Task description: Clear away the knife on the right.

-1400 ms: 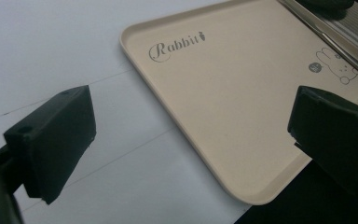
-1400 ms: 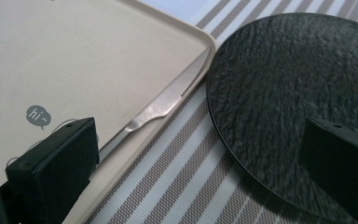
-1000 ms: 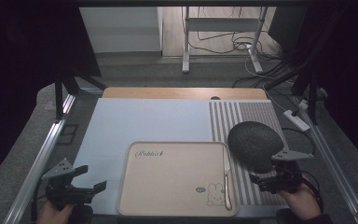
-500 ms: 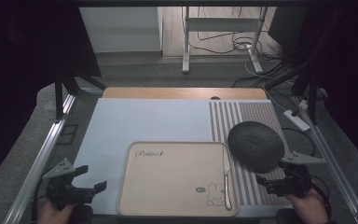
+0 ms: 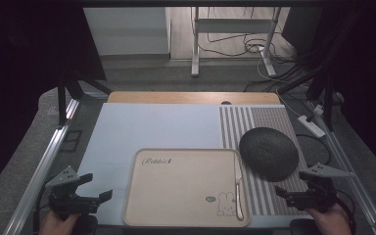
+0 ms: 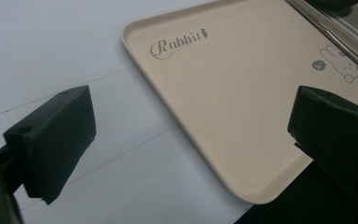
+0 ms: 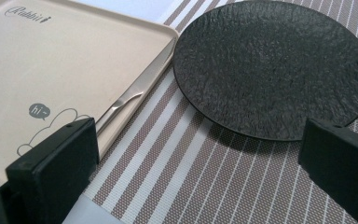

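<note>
A beige tray [image 5: 176,191] printed with "Rabbit" and a bunny lies at the front middle of the table, also seen in the left gripper view [image 6: 242,93] and the right gripper view [image 7: 37,70]. A metal knife [image 5: 238,188] rests along its right rim [image 7: 135,95]. A black textured plate [image 5: 268,152] sits on the striped mat, just right of the tray [image 7: 272,65]. My left gripper [image 5: 98,196] hovers open off the tray's front left corner. My right gripper [image 5: 284,197] stands open in front of the plate, holding nothing.
A striped placemat [image 5: 254,122] covers the right side of the pale blue table top [image 5: 152,127]. A wooden strip [image 5: 191,97] runs along the far edge. Metal rails [image 5: 49,156] flank the table, with cables and a power strip [image 5: 311,125] at the right.
My right gripper has pulled back from the plate's front edge toward the near right corner and lowered. The left gripper has barely moved.
</note>
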Motion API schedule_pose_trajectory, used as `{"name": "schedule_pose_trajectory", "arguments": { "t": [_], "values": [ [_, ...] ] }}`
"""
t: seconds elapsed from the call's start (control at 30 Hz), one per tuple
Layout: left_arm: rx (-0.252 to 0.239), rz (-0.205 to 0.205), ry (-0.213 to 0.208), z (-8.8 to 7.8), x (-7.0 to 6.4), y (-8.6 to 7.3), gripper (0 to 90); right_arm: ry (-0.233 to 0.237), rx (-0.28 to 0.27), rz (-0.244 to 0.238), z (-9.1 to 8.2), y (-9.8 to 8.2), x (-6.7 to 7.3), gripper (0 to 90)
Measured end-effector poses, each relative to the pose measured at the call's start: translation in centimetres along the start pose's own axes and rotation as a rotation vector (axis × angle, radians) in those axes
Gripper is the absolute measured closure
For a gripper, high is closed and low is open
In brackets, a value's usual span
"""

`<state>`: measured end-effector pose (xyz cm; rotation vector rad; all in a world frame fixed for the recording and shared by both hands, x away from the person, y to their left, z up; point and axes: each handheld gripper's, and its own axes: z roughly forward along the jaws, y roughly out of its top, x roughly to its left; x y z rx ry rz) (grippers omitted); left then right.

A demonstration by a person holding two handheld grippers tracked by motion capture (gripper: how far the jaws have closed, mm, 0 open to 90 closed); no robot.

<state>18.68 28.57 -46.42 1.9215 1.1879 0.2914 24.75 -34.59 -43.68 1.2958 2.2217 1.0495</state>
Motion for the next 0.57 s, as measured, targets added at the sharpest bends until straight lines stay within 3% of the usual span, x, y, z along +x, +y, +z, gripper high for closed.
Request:
{"name": "schedule_pose_trajectory", "arguments": {
  "t": [0.57],
  "values": [
    [0.002,-0.004,0.001,0.05,0.02,0.03,1.8,-0.014,0.008,-0.008,-0.81,-0.55,0.03,0.0]
  ]
}}
